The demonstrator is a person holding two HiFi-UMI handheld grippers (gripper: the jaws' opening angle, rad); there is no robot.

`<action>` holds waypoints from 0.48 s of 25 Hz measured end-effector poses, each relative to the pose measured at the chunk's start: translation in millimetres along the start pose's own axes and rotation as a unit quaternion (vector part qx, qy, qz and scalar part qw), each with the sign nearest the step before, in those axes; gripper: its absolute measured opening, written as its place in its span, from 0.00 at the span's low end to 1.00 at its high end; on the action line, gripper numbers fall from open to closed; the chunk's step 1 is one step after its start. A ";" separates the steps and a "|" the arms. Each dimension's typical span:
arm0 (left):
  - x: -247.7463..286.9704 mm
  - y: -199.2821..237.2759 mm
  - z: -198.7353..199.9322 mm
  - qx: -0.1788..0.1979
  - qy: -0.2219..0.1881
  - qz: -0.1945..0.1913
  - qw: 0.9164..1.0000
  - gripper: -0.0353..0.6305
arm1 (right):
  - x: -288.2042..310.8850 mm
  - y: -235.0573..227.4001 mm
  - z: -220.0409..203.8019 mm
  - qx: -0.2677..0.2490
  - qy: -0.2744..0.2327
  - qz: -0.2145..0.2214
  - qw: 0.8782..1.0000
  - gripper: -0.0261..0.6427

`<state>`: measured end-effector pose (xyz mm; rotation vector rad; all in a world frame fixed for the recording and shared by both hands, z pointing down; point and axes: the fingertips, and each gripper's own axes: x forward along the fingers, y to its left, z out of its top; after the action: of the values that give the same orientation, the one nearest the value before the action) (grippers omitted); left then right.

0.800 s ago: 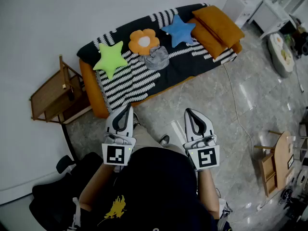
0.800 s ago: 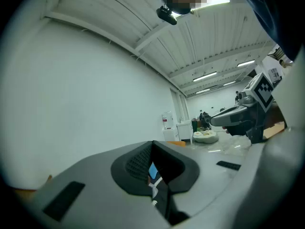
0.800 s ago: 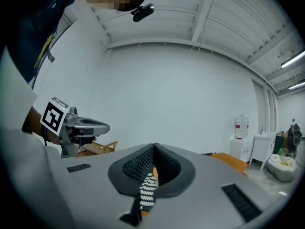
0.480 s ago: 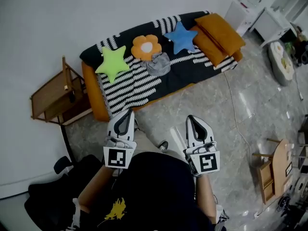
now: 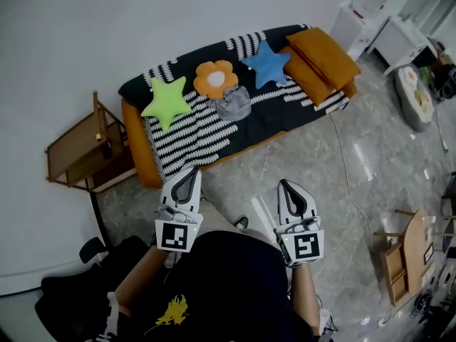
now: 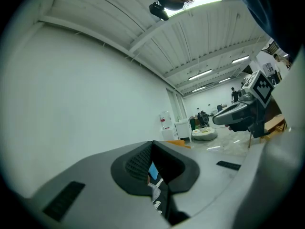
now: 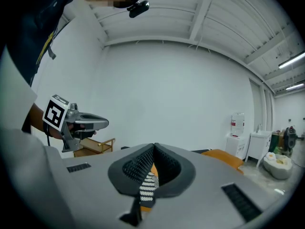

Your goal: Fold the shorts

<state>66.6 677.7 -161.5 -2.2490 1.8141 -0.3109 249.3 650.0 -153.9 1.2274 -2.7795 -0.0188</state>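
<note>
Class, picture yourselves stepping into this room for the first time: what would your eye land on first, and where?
Three bright cushions line the striped daybed by the wall: a green star at left, an orange flower in the middle, a blue star at right. Crumpled grey shorts lie just in front of the flower. Nearer, the left hand-held gripper and right hand-held gripper are shut and empty, short of the bed.

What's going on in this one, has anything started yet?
A person holds a gripper in each hand, both level in front of the body. The left gripper and right gripper have their jaws closed on nothing. The grey shorts lie crumpled on the striped daybed beside the flower cushion, out of reach. Folding has not begun.
</note>
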 end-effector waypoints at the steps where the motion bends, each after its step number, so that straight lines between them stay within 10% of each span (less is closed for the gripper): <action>1: 1.1 -1.1 0.1 0.033 0.006 -0.005 0.999 0.07 | -2.4 -4.0 -1.3 0.003 0.001 -0.005 1.000 0.06; 12: 14.7 -3.1 -1.2 0.036 0.018 0.015 0.999 0.21 | -8.6 -28.3 -6.8 0.013 0.010 -0.035 0.999 0.18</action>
<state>72.2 663.9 -159.1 -2.1780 1.8228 -0.4060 276.5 637.4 -149.4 1.3220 -2.7267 0.0243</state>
